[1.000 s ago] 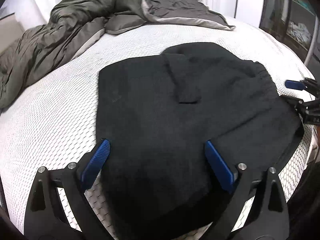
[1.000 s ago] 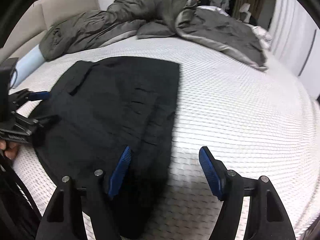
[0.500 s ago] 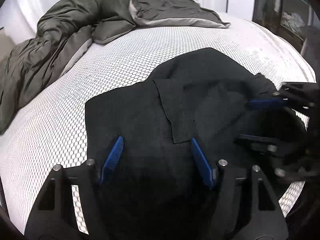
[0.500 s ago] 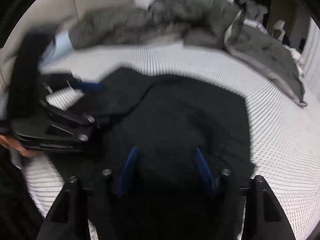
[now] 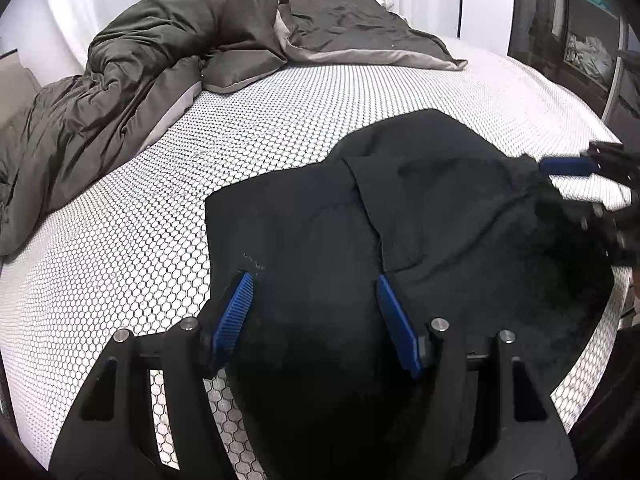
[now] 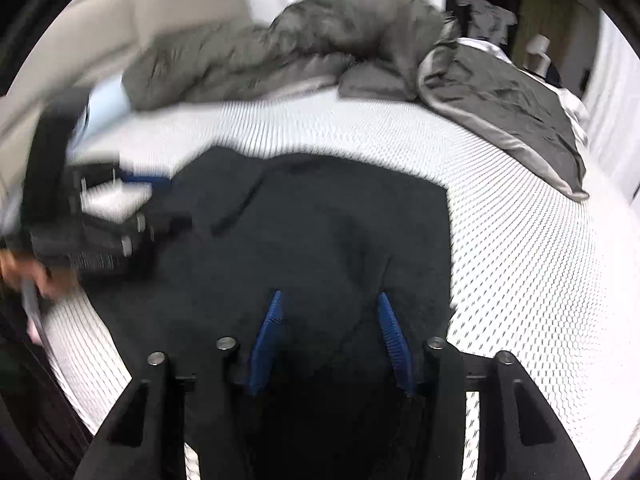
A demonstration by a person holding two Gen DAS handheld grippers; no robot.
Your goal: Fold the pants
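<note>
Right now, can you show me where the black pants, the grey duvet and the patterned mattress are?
black pants (image 5: 320,220): left wrist view, on the flat upper layer.
grey duvet (image 5: 160,56): left wrist view, on the bunched heap.
patterned mattress (image 5: 120,272): left wrist view, on a bare patch.

Two wrist fisheyes, close over the bed (image 5: 120,260)
Both look forward and down along their fingers, sharing the pants (image 5: 400,220) and duvet (image 6: 320,44).

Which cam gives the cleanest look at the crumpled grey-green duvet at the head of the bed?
Left wrist. The crumpled grey-green duvet is sharp there, folds and pale lining visible, stretching from the left edge to the grey sheet. Right wrist shows the same duvet across the top, but motion-blurred, so its folds smear together.
</note>
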